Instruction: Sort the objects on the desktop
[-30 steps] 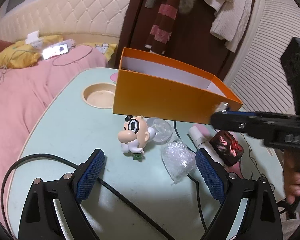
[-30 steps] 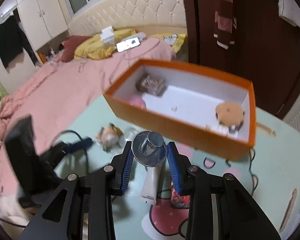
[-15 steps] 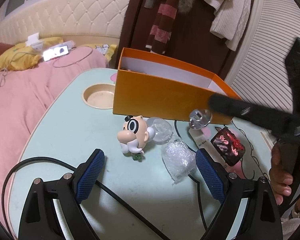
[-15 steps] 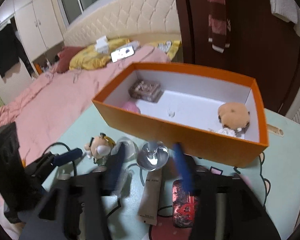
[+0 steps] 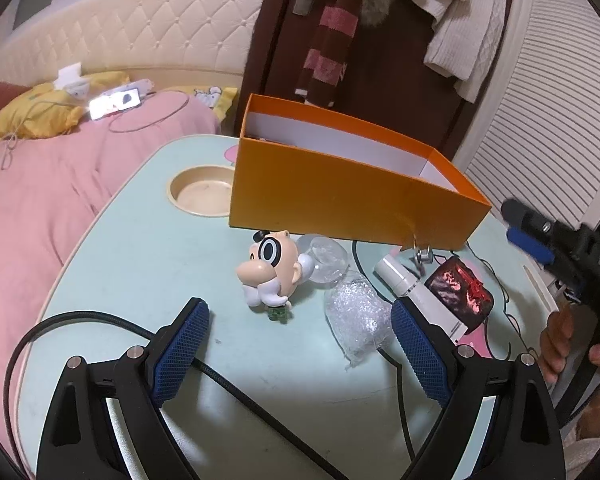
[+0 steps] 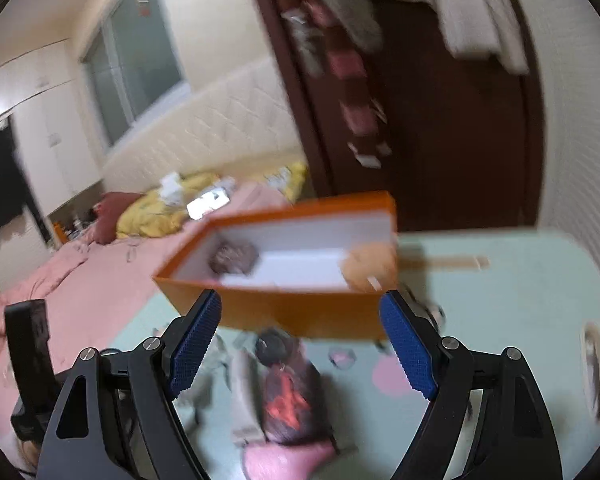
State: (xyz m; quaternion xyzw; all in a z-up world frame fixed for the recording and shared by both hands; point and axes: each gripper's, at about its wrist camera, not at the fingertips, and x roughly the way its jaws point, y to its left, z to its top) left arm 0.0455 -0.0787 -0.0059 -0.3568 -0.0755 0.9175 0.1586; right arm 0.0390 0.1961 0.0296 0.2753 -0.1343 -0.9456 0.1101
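The left gripper (image 5: 300, 344) hovers low over the table (image 5: 140, 256), jaws spread wide and holding nothing. The right gripper (image 6: 300, 344) is likewise wide apart and empty, its view blurred. The orange box (image 5: 340, 196) sits on the table, long axis running from near left to far right. Just in front lie a cartoon figure (image 5: 270, 272) facing left, a white tube (image 5: 416, 292) pointing toward the box, and a dark red pouch (image 5: 460, 294).
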